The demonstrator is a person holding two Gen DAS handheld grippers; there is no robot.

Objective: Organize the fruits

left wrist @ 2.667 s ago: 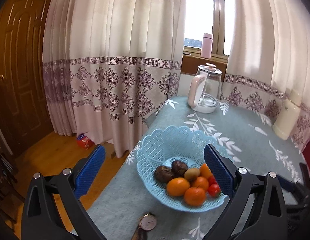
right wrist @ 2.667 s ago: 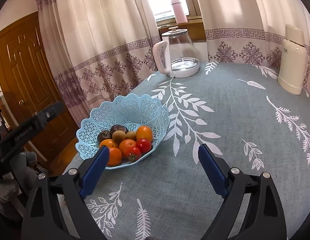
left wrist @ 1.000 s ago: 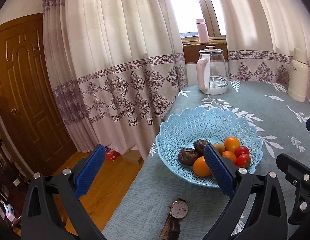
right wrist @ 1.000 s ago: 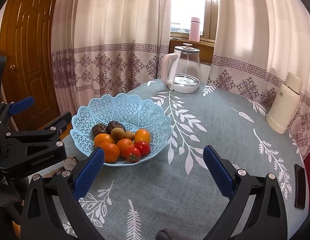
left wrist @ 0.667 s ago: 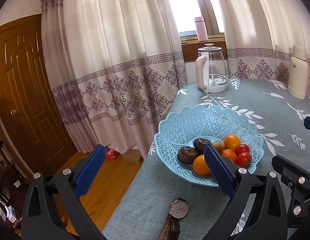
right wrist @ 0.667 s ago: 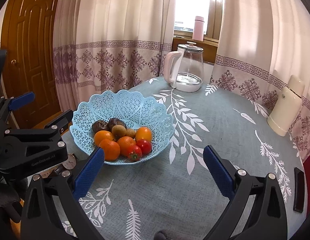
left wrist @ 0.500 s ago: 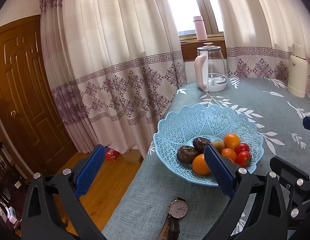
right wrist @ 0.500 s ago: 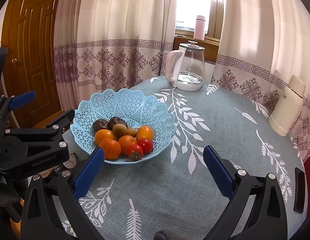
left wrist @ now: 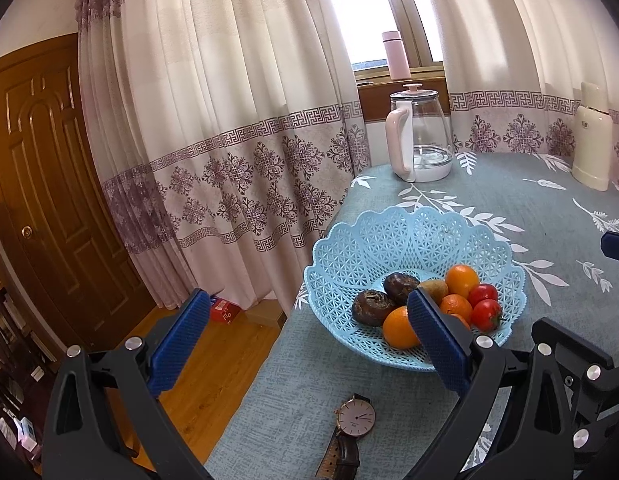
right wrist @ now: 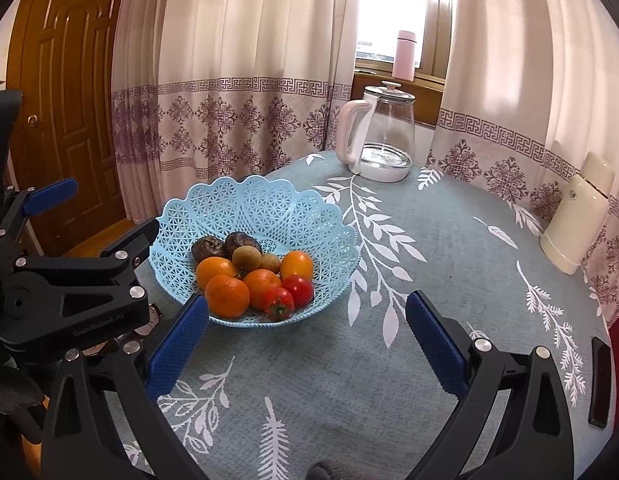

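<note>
Two grippers, left gripper (left wrist: 305,338) and right gripper (right wrist: 307,342), gape wide and empty near the blue lattice basket (right wrist: 269,208). Inside lie four oranges (right wrist: 227,295), two tomatoes (right wrist: 298,289), two dark wrinkled fruits (right wrist: 207,249) and two small brown ones (right wrist: 245,258). One wristwatch (left wrist: 354,418) lies beside it.

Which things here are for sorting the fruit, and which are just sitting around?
For the job: blue basket, oranges, tomatoes, dark brown fruits, small tan fruits, both open grippers, left and right.

Just lying about: wristwatch, glass kettle, cream flask, pink bottle.
</note>
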